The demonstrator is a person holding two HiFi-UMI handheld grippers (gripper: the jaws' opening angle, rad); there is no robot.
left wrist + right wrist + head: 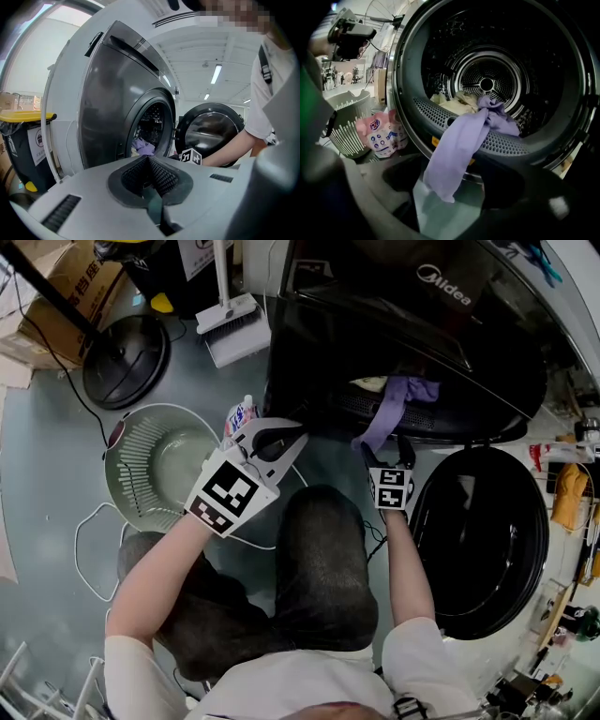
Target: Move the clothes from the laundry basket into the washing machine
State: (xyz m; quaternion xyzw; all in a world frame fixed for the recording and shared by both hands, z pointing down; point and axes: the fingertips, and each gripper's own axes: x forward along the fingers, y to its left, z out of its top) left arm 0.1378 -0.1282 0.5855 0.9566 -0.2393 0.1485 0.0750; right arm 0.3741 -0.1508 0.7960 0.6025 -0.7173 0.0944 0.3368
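Note:
A purple garment hangs half out of the washing machine's drum, draped over the perforated lip, with its loose end dangling in front. My right gripper is just below the opening. The garment ends between the jaws of my right gripper, which stand apart without pressing it. Cream clothes lie deeper in the drum. My left gripper hovers left of the opening, between it and the pale green laundry basket, which shows no clothes inside. The pads of my left gripper meet at the tips on nothing.
The round machine door stands swung open at the right. A pink detergent pouch leans beside the basket. A broom head, a black round base and a white cable occupy the floor on the left.

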